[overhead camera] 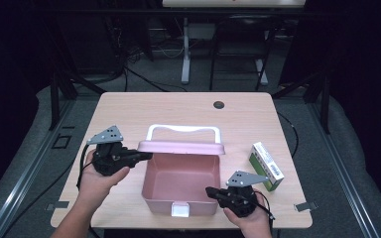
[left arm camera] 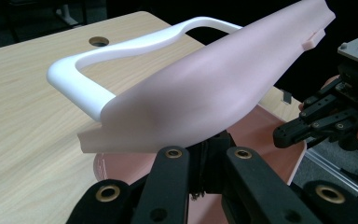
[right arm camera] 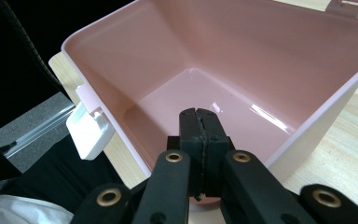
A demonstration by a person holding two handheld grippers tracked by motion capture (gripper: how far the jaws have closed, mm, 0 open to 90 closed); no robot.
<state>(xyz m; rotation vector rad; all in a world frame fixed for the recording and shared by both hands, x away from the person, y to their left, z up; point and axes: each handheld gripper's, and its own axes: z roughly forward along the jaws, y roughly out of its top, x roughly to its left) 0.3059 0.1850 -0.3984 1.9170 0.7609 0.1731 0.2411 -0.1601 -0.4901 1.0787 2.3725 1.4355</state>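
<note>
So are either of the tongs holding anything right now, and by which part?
Neither holds anything. The left tongs, jaws shut, push under the left edge of the pink box's raised lid. The right tongs are shut over the open pink box, empty.

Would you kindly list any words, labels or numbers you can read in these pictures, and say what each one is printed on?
Nothing is legible.
Green and white carton: there is printing on its white top face, too small and blurred to read.
Pink box, its open lid and white latch: no lettering to be seen.
</note>
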